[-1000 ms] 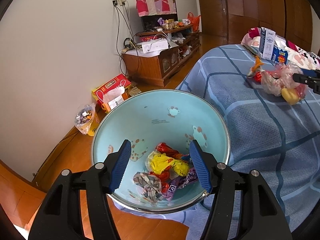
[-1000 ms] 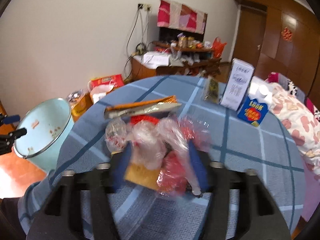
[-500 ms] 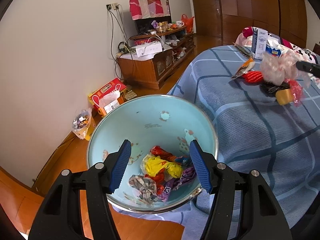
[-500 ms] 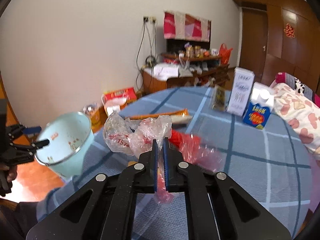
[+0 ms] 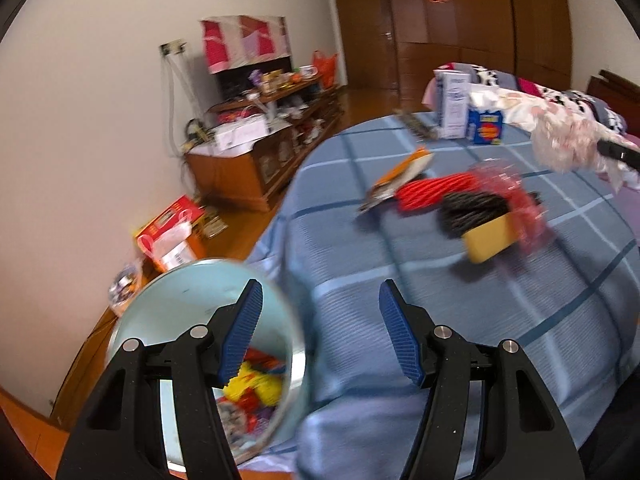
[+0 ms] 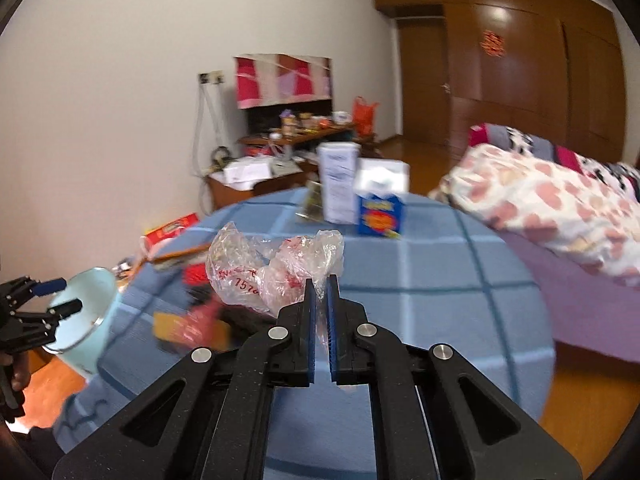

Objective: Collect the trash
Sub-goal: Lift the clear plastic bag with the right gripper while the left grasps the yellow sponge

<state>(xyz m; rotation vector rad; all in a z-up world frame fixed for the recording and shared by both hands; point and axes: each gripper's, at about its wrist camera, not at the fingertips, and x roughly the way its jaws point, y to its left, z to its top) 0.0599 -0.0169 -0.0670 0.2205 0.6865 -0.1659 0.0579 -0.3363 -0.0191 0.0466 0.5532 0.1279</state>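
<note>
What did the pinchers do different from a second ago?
The right gripper snapped shut on the clear plastic bag and lifted it off the blue bedspread. The left gripper swung from over the trash bucket toward the bed. It stayed open and empty; the boxes stayed put.

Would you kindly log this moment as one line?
right gripper: shut on clear plastic bag | left gripper: open, empty | bin: part-filled

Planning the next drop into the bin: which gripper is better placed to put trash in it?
Right. The right gripper is already shut on the clear plastic bag, lifted off the bed. The left gripper is open and empty beside the bin.
</note>
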